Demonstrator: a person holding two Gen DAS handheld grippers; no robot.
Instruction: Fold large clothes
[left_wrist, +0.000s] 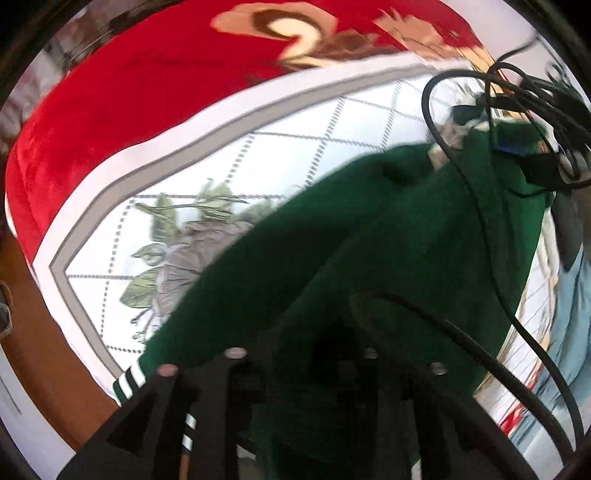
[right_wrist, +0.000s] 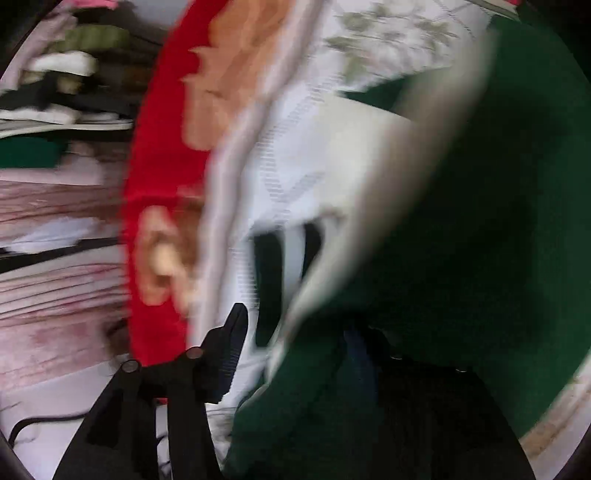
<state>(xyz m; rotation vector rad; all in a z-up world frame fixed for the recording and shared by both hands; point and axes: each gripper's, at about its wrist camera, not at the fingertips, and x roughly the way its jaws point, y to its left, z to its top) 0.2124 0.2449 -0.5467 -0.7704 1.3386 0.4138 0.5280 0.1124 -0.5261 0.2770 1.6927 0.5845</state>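
Note:
A dark green garment (left_wrist: 369, 236) with white-striped cuffs (left_wrist: 129, 380) is lifted above a white quilted bedspread (left_wrist: 280, 158) with a grey flower print. My left gripper (left_wrist: 299, 354) is shut on the green cloth, which drapes over its fingers. In the right wrist view, which is blurred, the same green garment (right_wrist: 461, 229) with a pale lining (right_wrist: 369, 184) covers my right gripper (right_wrist: 314, 339); only its left finger (right_wrist: 229, 347) shows. The other gripper with its black cables (left_wrist: 532, 122) holds the garment's far end.
A red blanket (left_wrist: 129, 88) with a tan pattern lies beyond the bedspread. A wooden bed edge (left_wrist: 33, 339) runs at lower left. Stacked clothes on shelves (right_wrist: 62, 74) and pinkish cloth (right_wrist: 55, 288) are at the left of the right wrist view.

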